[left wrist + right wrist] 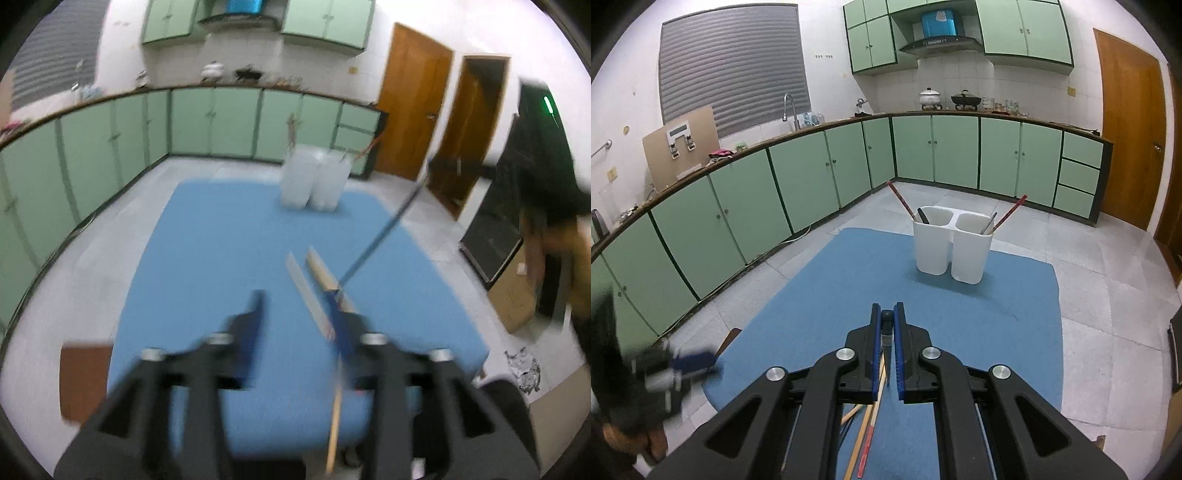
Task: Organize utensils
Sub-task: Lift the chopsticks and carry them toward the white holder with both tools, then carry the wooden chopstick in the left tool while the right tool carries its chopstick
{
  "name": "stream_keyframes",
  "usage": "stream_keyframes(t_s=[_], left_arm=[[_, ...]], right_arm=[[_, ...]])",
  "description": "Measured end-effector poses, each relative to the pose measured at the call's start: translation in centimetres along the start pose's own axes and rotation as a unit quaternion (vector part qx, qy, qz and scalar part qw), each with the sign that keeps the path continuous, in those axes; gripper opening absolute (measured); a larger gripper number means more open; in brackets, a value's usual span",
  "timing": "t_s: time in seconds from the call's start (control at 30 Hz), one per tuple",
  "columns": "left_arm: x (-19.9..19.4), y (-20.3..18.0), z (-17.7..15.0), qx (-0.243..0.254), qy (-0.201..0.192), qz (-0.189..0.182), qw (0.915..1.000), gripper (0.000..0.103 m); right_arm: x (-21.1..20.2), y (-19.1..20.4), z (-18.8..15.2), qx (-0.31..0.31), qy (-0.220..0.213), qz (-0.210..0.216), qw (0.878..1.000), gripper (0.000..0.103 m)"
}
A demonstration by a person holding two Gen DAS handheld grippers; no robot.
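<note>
A white two-compartment utensil holder (951, 245) stands on the blue mat (997, 325) and holds red chopsticks and dark-handled utensils; it shows blurred in the left wrist view (314, 181). My right gripper (886, 317) is shut on a thin dark-handled utensil (886, 334) above the mat; in the left wrist view this utensil (384, 225) slants up to the right. My left gripper (299, 317) is open and empty, above several wooden and pale sticks (314, 280) on the mat. More chopsticks (866, 435) lie below my right gripper.
Green cabinets (812, 173) line the walls behind a tiled floor. A brown board (86, 380) lies at the mat's left edge. A cardboard box (513, 299) and dark furniture stand at the right. Wooden doors (413, 103) are at the back right.
</note>
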State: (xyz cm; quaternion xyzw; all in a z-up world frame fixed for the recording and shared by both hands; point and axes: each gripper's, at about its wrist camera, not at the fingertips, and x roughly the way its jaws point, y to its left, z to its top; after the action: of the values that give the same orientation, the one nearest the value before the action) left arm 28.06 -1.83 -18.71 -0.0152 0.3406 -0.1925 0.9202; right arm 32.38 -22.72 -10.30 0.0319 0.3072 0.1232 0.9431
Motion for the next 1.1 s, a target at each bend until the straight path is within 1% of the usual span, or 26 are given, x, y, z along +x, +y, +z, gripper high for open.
stream_keyframes(t_s=[0.03,0.1,0.13,0.17,0.23,0.3,0.33,0.4,0.43,0.47,0.57,0.7,0.8,0.87,0.97,1.1], left_arm=[[-0.7,0.0,-2.1,-0.001,0.01,0.001,0.9999,0.043],[-2.0,-0.1,-5.2,-0.012,0.023,0.003,0.9997,0.043],[-2.8,-0.5,-7.2,-0.016,0.032,-0.002,0.9994,0.043],[-3.3,-1.4,-8.7,-0.008,0.045,-0.004,0.9989,0.043],[-3.6,-2.9,-10.6,0.011,0.059,-0.004,0.9982,0.043],[-3.3,-4.5,-11.9,0.039,0.068,-0.006,0.9969,0.043],[-3.1,-5.0,-12.3,0.049,0.065,0.0,0.9967,0.043],[-2.2,-5.3,-12.6,0.048,0.069,-0.006,0.9964,0.043],[-1.3,-5.5,-12.8,0.048,0.075,-0.002,0.996,0.042],[-0.6,-5.4,-12.9,0.048,0.082,0.0,0.9954,0.039],[0.8,-4.6,-12.2,0.025,0.093,0.009,0.9953,0.035],[2.0,-4.8,-12.5,0.023,0.113,0.011,0.9933,0.033],[2.2,-4.5,-12.5,0.017,0.118,0.01,0.9929,0.031],[2.6,-4.5,-12.6,0.014,0.127,0.011,0.9917,0.021],[3.1,-4.1,-12.7,0.005,0.14,0.013,0.99,0.016],[3.3,-4.0,-12.7,-0.001,0.143,0.006,0.9897,0.014]], right_arm=[[-0.1,0.0,-0.1,-0.002,-0.001,0.0,1.0,0.007],[-0.4,0.0,-0.4,-0.007,-0.003,0.0,1.0,0.007],[-0.5,0.0,-0.5,-0.008,-0.004,-0.001,1.0,0.007],[-0.6,-0.2,-0.7,-0.006,-0.004,0.0,1.0,0.007],[-0.6,-0.4,-0.8,-0.001,-0.005,0.0,1.0,0.007],[-0.7,-0.6,-1.0,0.009,-0.006,0.002,1.0,0.007],[-0.7,-0.6,-1.0,0.01,-0.006,0.0,1.0,0.007],[-0.8,-0.6,-1.1,0.009,-0.007,-0.001,1.0,0.007],[-0.8,-0.6,-1.1,0.008,-0.007,-0.002,1.0,0.007],[-0.8,-0.6,-1.2,0.009,-0.007,-0.003,1.0,0.007],[-0.9,-0.6,-1.1,0.013,-0.007,0.0,1.0,0.007],[-0.9,-0.5,-1.3,0.011,-0.011,0.001,1.0,0.007],[-0.9,-0.7,-1.4,0.013,-0.013,0.003,1.0,0.007],[-0.9,-0.8,-1.4,0.013,-0.013,0.003,1.0,0.007],[-1.0,-1.1,-1.5,0.017,-0.013,0.003,1.0,0.007],[-1.0,-1.1,-1.6,0.017,-0.014,0.002,1.0,0.007]])
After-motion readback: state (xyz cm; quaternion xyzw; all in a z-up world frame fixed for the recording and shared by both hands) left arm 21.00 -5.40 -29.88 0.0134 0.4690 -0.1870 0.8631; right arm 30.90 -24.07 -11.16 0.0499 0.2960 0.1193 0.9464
